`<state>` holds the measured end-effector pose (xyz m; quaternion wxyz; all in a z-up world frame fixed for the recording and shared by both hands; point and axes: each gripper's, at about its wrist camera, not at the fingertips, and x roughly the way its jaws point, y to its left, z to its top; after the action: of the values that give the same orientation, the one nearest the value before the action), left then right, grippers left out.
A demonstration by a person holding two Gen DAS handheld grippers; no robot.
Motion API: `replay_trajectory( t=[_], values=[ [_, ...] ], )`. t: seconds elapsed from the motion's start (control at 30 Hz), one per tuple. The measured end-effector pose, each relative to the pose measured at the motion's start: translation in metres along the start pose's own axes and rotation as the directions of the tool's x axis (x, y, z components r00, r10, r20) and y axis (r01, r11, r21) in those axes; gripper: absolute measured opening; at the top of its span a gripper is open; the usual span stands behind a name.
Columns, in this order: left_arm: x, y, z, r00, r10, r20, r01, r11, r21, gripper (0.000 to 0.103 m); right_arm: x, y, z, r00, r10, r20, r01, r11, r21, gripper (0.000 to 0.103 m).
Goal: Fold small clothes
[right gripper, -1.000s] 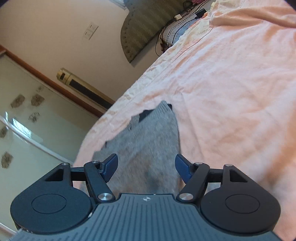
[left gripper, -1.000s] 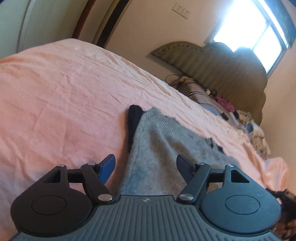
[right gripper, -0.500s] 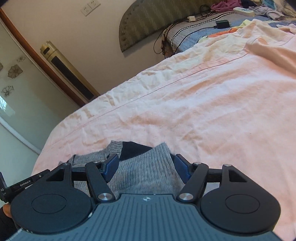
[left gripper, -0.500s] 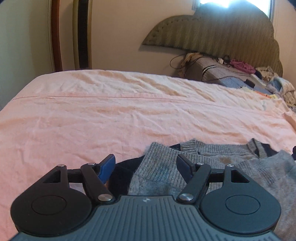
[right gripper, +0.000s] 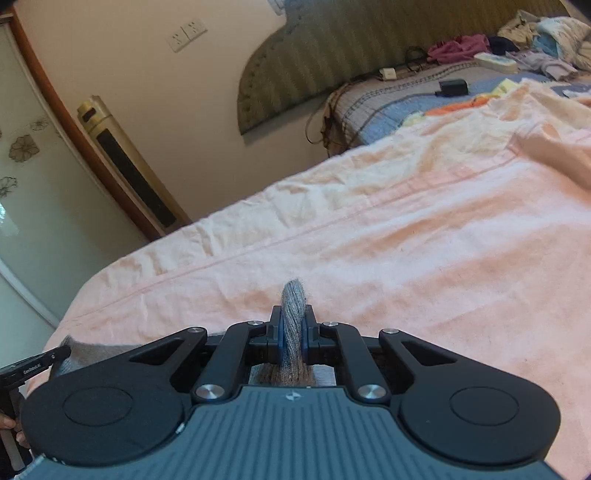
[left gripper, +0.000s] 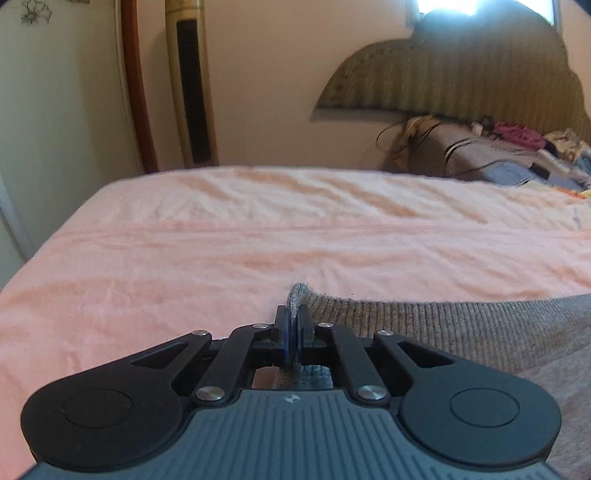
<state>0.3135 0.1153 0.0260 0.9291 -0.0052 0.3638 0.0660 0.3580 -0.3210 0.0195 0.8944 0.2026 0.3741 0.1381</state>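
Left gripper (left gripper: 293,325): tilted down over the bed (left gripper: 221,251), fingers just closed, pinching the grey knit sweater (left gripper: 461,332) by its ribbed edge. Right gripper (right gripper: 293,332): likewise angled, fingers just closed on a bunched fold. Right view alone: wall sockets (right gripper: 188,33).

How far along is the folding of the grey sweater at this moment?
Early stage. Done: both grippers have just closed on the grey sweater, the left gripper pinching its ribbed edge, the right gripper clamping a bunched fold of knit. In hand: the sweater, held at two points over the pink bedsheet. Left: no finished fold shows; the folding itself remains.
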Motion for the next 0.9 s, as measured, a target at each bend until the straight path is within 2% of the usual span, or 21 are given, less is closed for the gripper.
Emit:
replay_trajectory(
  t=[0.03, 0.07, 0.13, 0.17, 0.2, 0.23, 0.27, 0.3, 0.33, 0.37, 0.43, 0.47, 0.53, 0.57, 0.6, 0.63, 0.7, 0.77, 0.8, 0.87, 0.9],
  values=[
    [0.009, 0.000, -0.006, 0.999, 0.003, -0.042, -0.003, 1.000, 0.007, 0.004, 0.009, -0.001, -0.005, 0.999, -0.008, -0.035, 0.009, 1.000, 0.012, 0.014],
    [0.002, -0.002, -0.011, 1.000, 0.022, 0.008, -0.023, 1.000, 0.015, 0.008, 0.011, -0.001, -0.010, 1.000, -0.005, -0.028, 0.006, 1.000, 0.022, 0.015],
    [-0.012, -0.002, -0.016, 0.999, 0.045, 0.013, -0.045, 0.999, 0.005, 0.009, 0.000, -0.001, -0.014, 1.000, -0.008, 0.008, 0.008, 0.998, 0.058, 0.031],
    [-0.023, 0.001, -0.018, 0.999, 0.051, 0.011, -0.051, 0.999, -0.018, 0.009, -0.011, -0.002, -0.015, 1.000, -0.009, 0.020, 0.008, 0.996, 0.085, 0.049],
    [-0.039, 0.005, -0.021, 0.998, 0.060, 0.024, -0.058, 0.997, -0.048, 0.010, -0.028, -0.001, -0.019, 0.999, -0.011, 0.050, 0.006, 0.995, 0.095, 0.061],
    [-0.056, 0.010, -0.027, 0.997, 0.058, 0.044, -0.054, 0.995, -0.081, 0.013, -0.047, 0.000, -0.026, 0.996, 0.004, 0.086, -0.011, 0.997, 0.081, 0.062],
    [-0.079, 0.019, -0.038, 0.996, 0.043, 0.071, -0.034, 0.990, -0.135, 0.023, -0.067, 0.000, -0.035, 0.994, 0.025, 0.103, -0.032, 0.997, 0.067, 0.063],
    [-0.101, 0.028, -0.052, 0.995, 0.014, 0.097, 0.006, 0.980, -0.198, 0.041, -0.087, -0.001, -0.046, 0.994, 0.041, 0.104, -0.048, 0.997, 0.065, 0.067],
    [-0.121, 0.038, -0.068, 0.993, -0.022, 0.117, 0.052, 0.965, -0.257, 0.052, -0.108, -0.004, -0.062, 0.993, 0.055, 0.106, -0.063, 0.995, 0.074, 0.069],
    [-0.142, 0.047, -0.088, 0.989, -0.044, 0.138, 0.087, 0.943, -0.321, 0.067, -0.129, -0.009, -0.079, 0.991, 0.075, 0.113, -0.086, 0.992, 0.094, 0.070],
    [-0.176, 0.063, -0.132, 0.979, -0.095, 0.181, 0.168, 0.877, -0.450, 0.070, -0.166, -0.021, -0.119, 0.987, 0.114, 0.112, -0.131, 0.979, 0.156, 0.070],
    [-0.187, 0.069, -0.152, 0.978, -0.122, 0.171, 0.193, 0.842, -0.504, 0.070, -0.182, -0.028, -0.142, 0.987, 0.113, 0.114, -0.135, 0.970, 0.203, 0.072],
    [-0.202, 0.081, -0.197, 0.968, -0.178, 0.174, 0.249, 0.711, -0.658, 0.070, -0.200, -0.038, -0.182, 0.989, 0.117, 0.086, -0.138, 0.942, 0.306, 0.073],
    [-0.204, 0.085, -0.216, 0.960, -0.221, 0.175, 0.277, 0.635, -0.721, 0.070, -0.205, -0.039, -0.197, 0.989, 0.121, 0.087, -0.143, 0.929, 0.342, 0.073],
    [-0.205, 0.084, -0.230, 0.945, -0.258, 0.203, 0.319, 0.574, -0.754, 0.071, -0.209, -0.036, -0.208, 0.985, 0.131, 0.113, -0.163, 0.924, 0.346, 0.073],
    [-0.207, 0.081, -0.237, 0.933, -0.270, 0.240, 0.353, 0.541, -0.764, 0.073, -0.208, -0.030, -0.211, 0.984, 0.140, 0.111, -0.169, 0.926, 0.337, 0.074],
    [-0.201, 0.072, -0.230, 0.913, -0.320, 0.252, 0.391, 0.519, -0.760, 0.079, -0.195, -0.015, -0.209, 0.984, 0.154, 0.091, -0.175, 0.931, 0.320, 0.084],
    [-0.179, 0.066, -0.221, 0.860, -0.416, 0.296, 0.470, 0.419, -0.777, 0.079, -0.175, -0.004, -0.199, 0.976, 0.200, 0.091, -0.219, 0.916, 0.335, 0.097],
    [-0.169, 0.061, -0.215, 0.851, -0.431, 0.300, 0.478, 0.399, -0.782, 0.079, -0.163, 0.000, -0.195, 0.973, 0.209, 0.094, -0.229, 0.903, 0.363, 0.100],
    [-0.157, 0.051, -0.199, 0.871, -0.396, 0.292, 0.462, 0.456, -0.760, 0.076, -0.144, 0.013, -0.184, 0.979, 0.177, 0.100, -0.202, 0.910, 0.362, 0.101],
    [-0.152, 0.047, -0.193, 0.884, -0.383, 0.269, 0.439, 0.479, -0.760, 0.067, -0.137, 0.019, -0.179, 0.981, 0.164, 0.099, -0.189, 0.916, 0.355, 0.099]
  ],
)
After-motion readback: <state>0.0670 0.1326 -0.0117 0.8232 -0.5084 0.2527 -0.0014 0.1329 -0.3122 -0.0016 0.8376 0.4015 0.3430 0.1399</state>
